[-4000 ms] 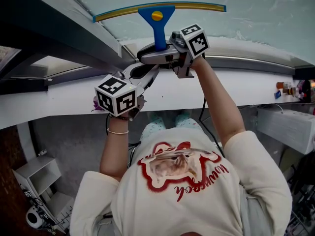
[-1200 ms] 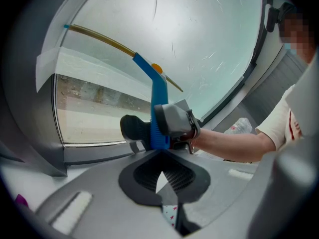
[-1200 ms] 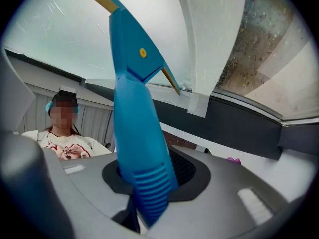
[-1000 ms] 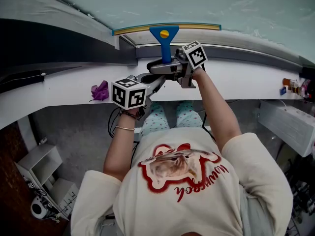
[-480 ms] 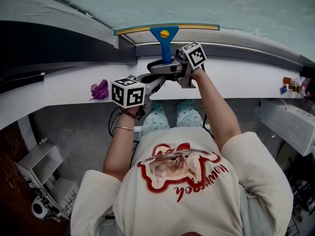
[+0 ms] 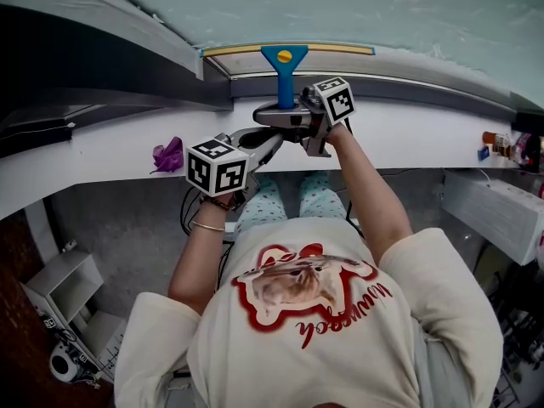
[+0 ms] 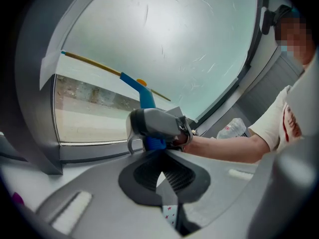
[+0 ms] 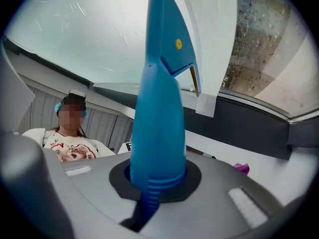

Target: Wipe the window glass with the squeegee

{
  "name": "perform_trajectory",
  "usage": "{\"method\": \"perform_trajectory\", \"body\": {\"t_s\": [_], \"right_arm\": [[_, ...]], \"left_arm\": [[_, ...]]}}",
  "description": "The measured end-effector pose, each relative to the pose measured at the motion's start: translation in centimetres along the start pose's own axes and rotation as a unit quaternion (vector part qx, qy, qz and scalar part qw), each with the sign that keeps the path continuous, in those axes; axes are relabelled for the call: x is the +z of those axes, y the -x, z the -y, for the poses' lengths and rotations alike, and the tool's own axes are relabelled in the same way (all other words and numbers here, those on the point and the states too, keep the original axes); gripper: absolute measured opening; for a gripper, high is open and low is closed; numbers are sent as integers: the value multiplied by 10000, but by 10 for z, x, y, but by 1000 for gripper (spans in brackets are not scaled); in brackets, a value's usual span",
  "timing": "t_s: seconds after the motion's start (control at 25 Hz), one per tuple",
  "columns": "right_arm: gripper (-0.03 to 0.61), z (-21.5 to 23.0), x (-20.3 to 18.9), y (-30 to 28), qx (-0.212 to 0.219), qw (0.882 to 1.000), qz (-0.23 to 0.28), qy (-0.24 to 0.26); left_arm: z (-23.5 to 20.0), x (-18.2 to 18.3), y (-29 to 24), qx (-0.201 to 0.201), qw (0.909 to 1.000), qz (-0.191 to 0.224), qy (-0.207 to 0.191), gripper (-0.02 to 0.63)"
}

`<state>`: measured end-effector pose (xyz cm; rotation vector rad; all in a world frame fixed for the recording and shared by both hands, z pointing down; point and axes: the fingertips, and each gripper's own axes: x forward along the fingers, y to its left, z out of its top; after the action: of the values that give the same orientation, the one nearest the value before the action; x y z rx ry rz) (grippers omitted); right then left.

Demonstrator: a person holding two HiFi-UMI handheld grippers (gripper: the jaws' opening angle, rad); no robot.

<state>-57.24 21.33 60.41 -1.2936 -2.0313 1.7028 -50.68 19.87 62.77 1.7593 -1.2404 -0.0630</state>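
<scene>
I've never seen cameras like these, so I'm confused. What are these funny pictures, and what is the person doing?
A person stands at a window with a grabbing tool in each hand. The head view comes from a camera on their head, looking down. The other two pictures come from small cameras that ride on the tools. The right tool has just closed its jaws on the handle of a blue squeegee. The squeegee's blade sits near the bottom edge of the window. The left tool is shut and holds nothing. A small purple cloth lies on the white sill.
</scene>
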Motion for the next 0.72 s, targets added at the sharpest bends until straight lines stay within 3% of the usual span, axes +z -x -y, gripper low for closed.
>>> {"method": "perform_trajectory", "body": {"t_s": [0.24, 0.44, 0.6, 0.72], "right_arm": [[12, -44, 7, -12, 259, 9986, 238, 383], [12, -95, 3, -33, 171, 9961, 228, 832], [15, -129, -3, -44, 7, 9940, 139, 1089], [15, -159, -8, -44, 127, 9902, 148, 1384]], "left_arm": [[37, 15, 22, -528, 9965, 406, -497, 5], [83, 22, 57, -1085, 9844, 783, -1138, 5], [106, 22, 79, -1266, 9764, 902, -1501, 5], [129, 30, 84, -1322, 9700, 1135, -1693, 5]]}}
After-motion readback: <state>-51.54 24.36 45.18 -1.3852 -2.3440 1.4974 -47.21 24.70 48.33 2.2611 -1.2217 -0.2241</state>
